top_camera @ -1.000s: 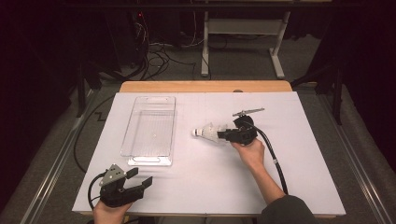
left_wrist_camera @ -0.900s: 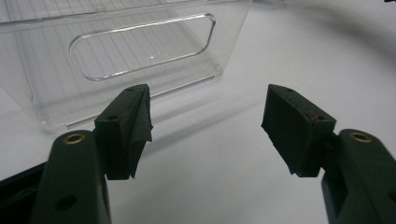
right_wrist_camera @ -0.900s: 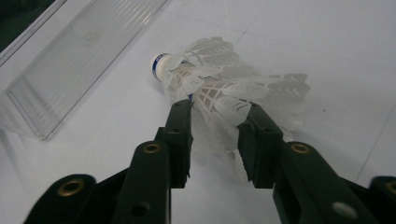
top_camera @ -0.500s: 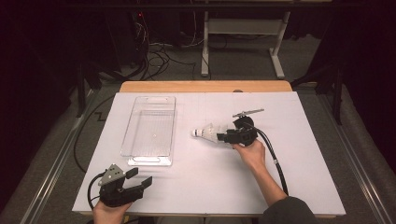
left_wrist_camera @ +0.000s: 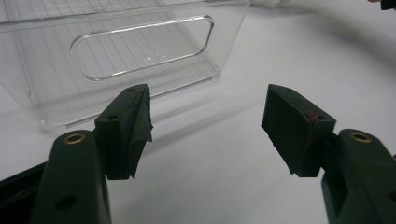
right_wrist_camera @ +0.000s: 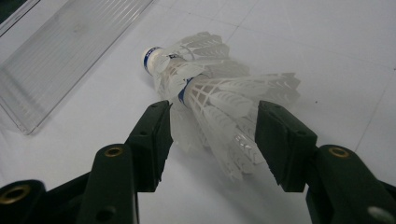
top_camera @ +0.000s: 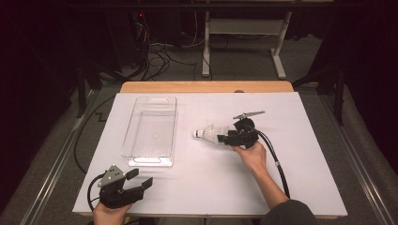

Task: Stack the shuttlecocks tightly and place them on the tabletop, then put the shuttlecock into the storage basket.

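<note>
A white sheet covers the wooden counter [top_camera: 202, 87]; beyond it lie a dim floor with tangled cables [top_camera: 157, 51] and a pale frame stand [top_camera: 244, 28]. No writing is legible. A clear ribbed plastic tray [top_camera: 151, 126] lies left of centre. Two white feathered shuttlecocks [right_wrist_camera: 219, 98], blue-banded at the cork, lie nested on their side mid-counter. The right gripper [right_wrist_camera: 210, 140] has just been opening its jaws, which flank the feathers loosely. The left gripper [left_wrist_camera: 205, 126], jaws spread, is near the tray's end.
</note>
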`<state>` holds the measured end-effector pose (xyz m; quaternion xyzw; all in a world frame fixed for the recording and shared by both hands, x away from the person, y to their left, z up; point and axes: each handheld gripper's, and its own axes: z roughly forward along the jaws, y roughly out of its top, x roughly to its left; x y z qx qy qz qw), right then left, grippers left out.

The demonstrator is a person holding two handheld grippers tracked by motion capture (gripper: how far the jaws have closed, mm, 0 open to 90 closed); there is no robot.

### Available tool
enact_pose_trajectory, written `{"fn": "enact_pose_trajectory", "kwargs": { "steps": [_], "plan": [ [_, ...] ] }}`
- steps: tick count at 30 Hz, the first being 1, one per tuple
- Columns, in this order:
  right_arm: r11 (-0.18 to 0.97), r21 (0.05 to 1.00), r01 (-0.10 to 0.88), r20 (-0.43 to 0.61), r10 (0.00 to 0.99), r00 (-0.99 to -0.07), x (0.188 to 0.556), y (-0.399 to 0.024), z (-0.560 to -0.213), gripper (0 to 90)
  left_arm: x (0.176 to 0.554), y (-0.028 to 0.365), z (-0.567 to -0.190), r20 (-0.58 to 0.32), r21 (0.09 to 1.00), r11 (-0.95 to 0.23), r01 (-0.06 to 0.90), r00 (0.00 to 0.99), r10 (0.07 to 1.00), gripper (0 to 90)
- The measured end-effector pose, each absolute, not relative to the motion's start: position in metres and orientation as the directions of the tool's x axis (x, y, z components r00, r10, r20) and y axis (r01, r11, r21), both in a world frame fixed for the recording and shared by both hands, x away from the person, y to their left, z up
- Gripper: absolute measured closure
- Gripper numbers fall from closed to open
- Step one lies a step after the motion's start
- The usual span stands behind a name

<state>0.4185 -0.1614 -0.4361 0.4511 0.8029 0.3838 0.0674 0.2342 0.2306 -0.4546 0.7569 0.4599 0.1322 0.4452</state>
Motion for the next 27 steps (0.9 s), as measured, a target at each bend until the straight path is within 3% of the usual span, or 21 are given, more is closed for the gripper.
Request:
{"fn": "enact_pose_trajectory", "kwargs": {
  "steps": [27],
  "plan": [
    [0.332,0.676,0.658,0.212,0.767,-0.606,0.4122,-0.1535,-0.4372,46.0,0.2327,0.2299,-0.4545,-0.207,0.794,-0.183,0.580,0.540,0.815,33.5]
  ]
}}
